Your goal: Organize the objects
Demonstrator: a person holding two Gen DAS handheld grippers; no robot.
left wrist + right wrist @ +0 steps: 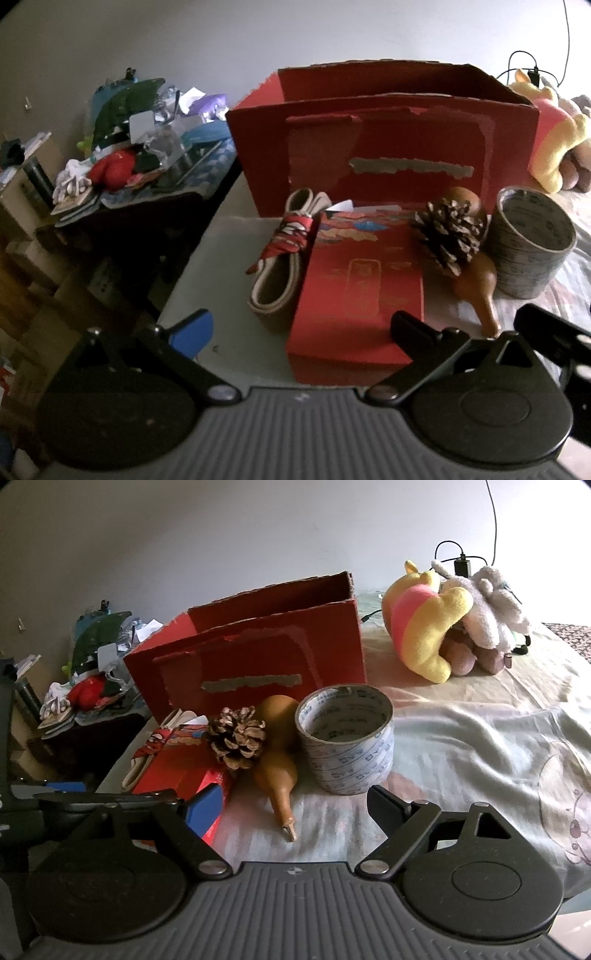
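Right hand-held gripper (295, 805) gapes empty; gourd (275, 764) lies lengthwise, stem toward it

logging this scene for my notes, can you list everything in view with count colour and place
cardboard box: 1, red, open top, back of the bed
gift box: 1, red, flat in front of the cardboard box
belt: 1, beige, rolled, tied with a red scarf, left of the gift box
pine cone: 1, brown, on the gift box's right edge, against the gourd
gourd: 1, tan, lying beside the tape
tape roll: 1, grey-white, upright
plush toys: a heap, yellow, pink, white, far right
side table: 1, dark, cluttered, left
left gripper: fingers open
right gripper: fingers open
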